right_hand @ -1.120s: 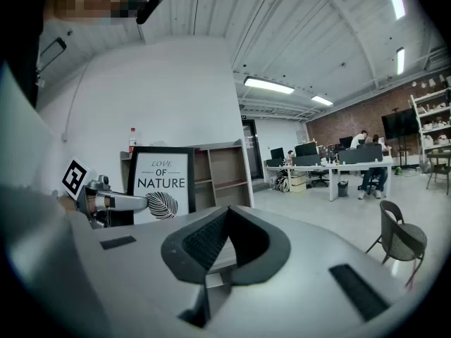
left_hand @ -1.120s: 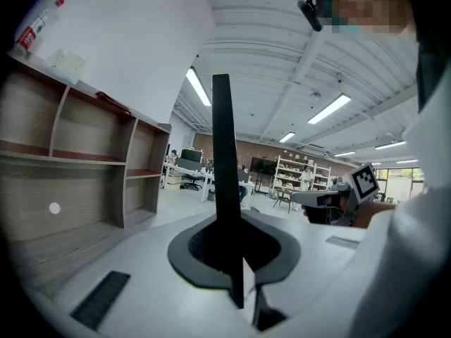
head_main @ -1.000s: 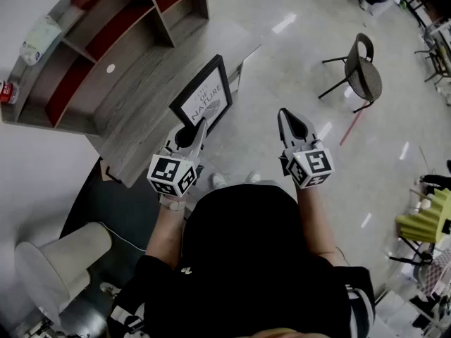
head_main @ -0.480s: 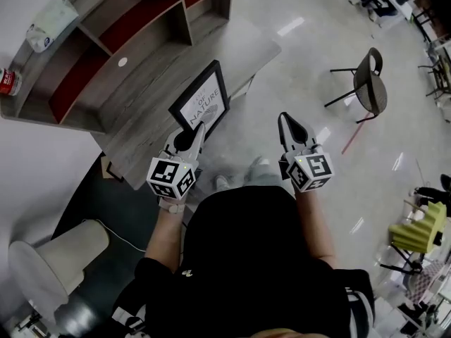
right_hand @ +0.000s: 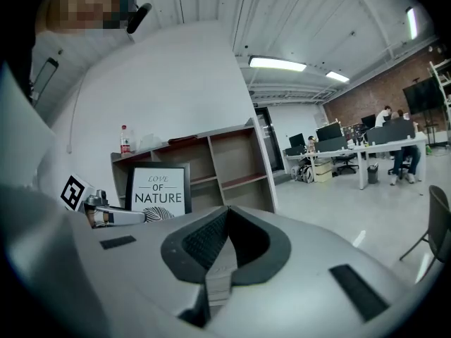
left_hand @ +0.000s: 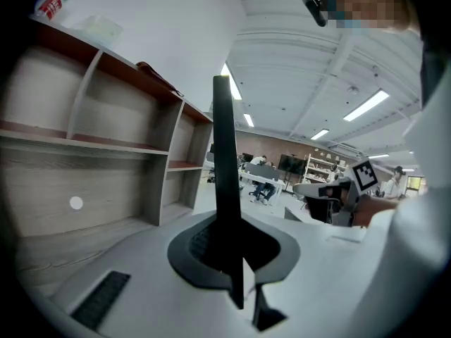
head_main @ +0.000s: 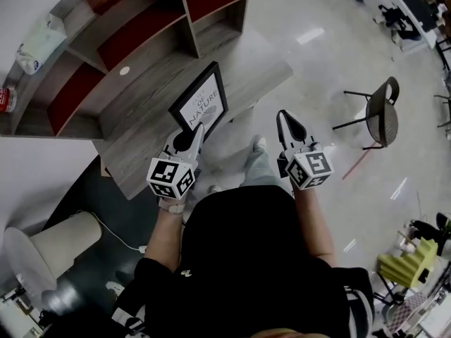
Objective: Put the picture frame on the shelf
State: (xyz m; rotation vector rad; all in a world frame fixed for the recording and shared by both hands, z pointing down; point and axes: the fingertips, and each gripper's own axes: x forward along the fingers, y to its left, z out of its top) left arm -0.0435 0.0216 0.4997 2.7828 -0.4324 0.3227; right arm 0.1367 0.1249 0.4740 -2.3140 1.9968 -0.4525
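A black picture frame (head_main: 204,103) with a white print stands upright over the grey wooden desk top (head_main: 141,129). My left gripper (head_main: 195,131) is shut on its lower edge. In the left gripper view the frame (left_hand: 225,189) shows edge-on as a dark vertical bar pinched between the jaws. The shelf unit (head_main: 134,27), grey wood with red-lined compartments, rises behind the desk top. To the right of the frame my right gripper (head_main: 287,120) hangs over the floor, shut and empty. The right gripper view shows the frame's face (right_hand: 158,189) and the left gripper (right_hand: 106,215).
A crumpled plastic bag (head_main: 39,41) and a red-labelled bottle (head_main: 5,97) rest on the shelf's top. A white dot (head_main: 125,70) marks the desk top. A black chair (head_main: 380,115) stands on the shiny floor at right. A white cylinder (head_main: 56,248) lies at lower left.
The shelf and desk have come closer and shifted right in the head view. The frame stays in my left gripper. The chair has slid toward the right edge.
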